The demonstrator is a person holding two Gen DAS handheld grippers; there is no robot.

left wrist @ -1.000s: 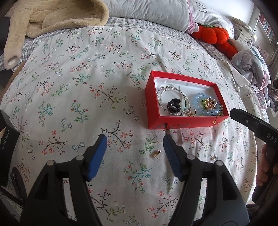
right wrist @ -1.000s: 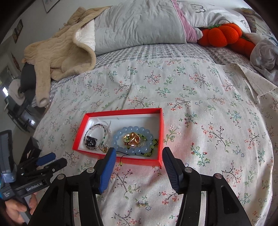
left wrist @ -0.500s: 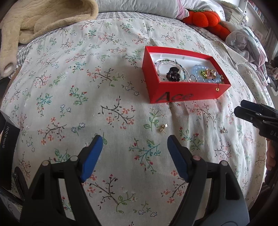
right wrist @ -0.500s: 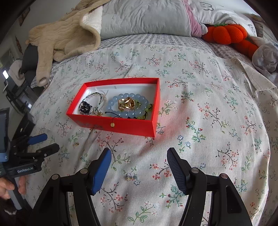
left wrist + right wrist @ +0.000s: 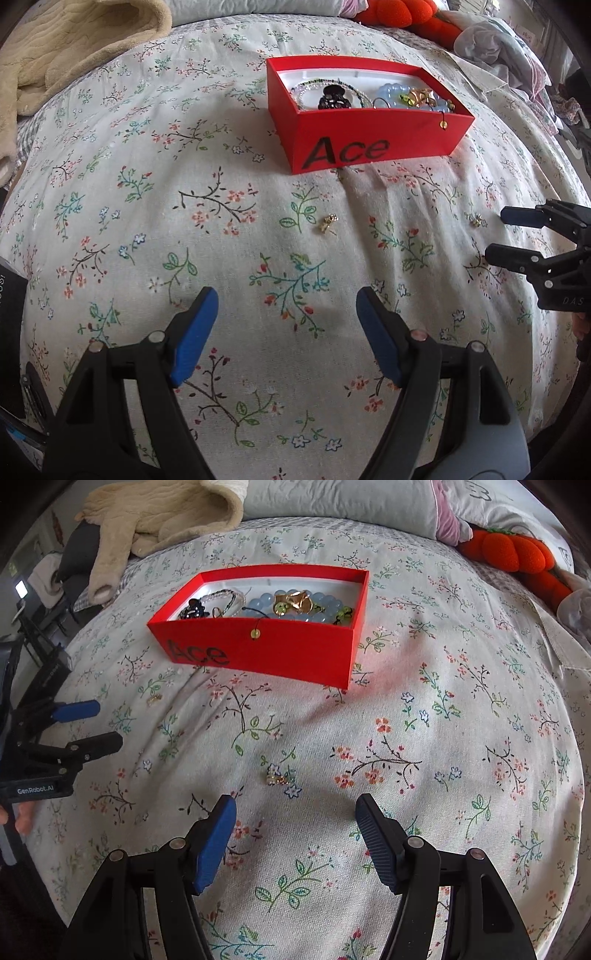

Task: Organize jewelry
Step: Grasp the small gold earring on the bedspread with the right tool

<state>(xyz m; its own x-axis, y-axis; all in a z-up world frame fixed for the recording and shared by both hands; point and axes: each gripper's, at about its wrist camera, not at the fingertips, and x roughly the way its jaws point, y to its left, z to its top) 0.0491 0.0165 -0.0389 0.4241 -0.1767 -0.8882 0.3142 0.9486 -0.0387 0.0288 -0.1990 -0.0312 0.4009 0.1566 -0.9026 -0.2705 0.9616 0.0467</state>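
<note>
Jewelry lies in two places on the floral bedspread [image 5: 207, 229]: most of it sits inside the red box [image 5: 373, 142] marked "Ace", and two small pieces lie loose on the cloth in front of it. In the box are a pale blue bead bracelet [image 5: 325, 603], a gold piece [image 5: 293, 603] on top of it, a dark hair claw [image 5: 334, 98] and thin beaded strands, with one yellow bead on a cord [image 5: 255, 632] hanging over the near wall. A small gold earring [image 5: 327, 223] rests ahead of the left gripper [image 5: 286, 325], well beyond its blue pads and slightly right of the gap between them. A second small earring [image 5: 275, 775] lies just ahead of the right gripper [image 5: 295, 829], nearer its left pad (still outside the gap). Both grippers point down at the bedspread with jaws wide apart and nothing between them. Neither touches the box. A beige fleece garment [image 5: 159, 520] and an orange plush toy [image 5: 509, 550] lie at the far edge of the bed.
</note>
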